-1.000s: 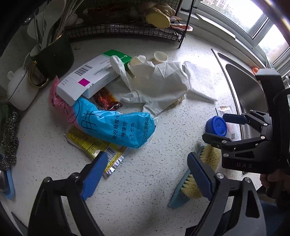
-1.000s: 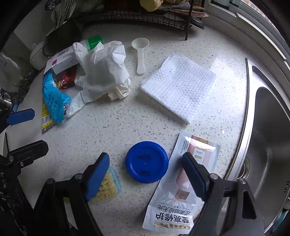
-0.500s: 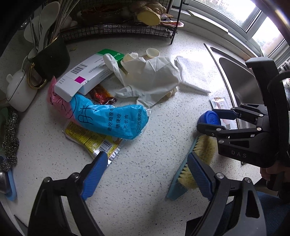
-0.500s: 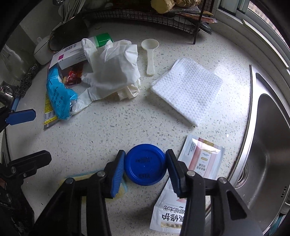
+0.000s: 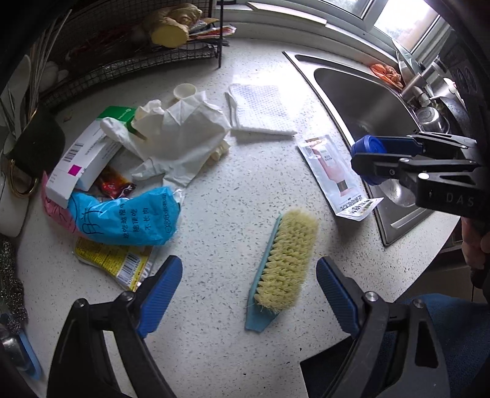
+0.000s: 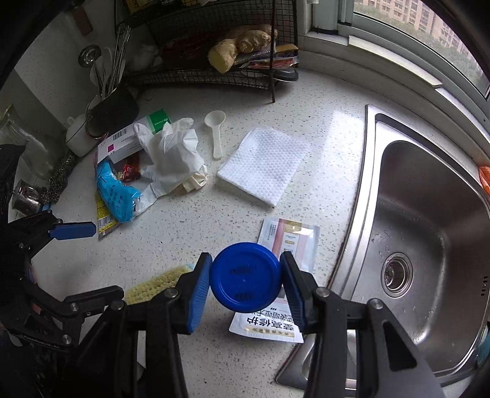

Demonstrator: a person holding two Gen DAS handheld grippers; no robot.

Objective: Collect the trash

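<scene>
Fingers of right gripper [image 6: 246, 286] clench blue lid [image 6: 245, 277] above counter edge; left gripper [image 5: 249, 292] released.

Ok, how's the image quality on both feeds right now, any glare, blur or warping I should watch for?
Left wrist view: strong fisheye bending, dark corners, window blown out, counter sharp and evenly daylit. Right wrist view: same curved edges, sink rim bowed, mild sheen on the basin, blue lid in the right gripper crisp, with no motion blur.

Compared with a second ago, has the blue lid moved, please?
Yes. The blue lid, clamped in the right gripper, has lifted off the counter and now covers the sachet.
</scene>
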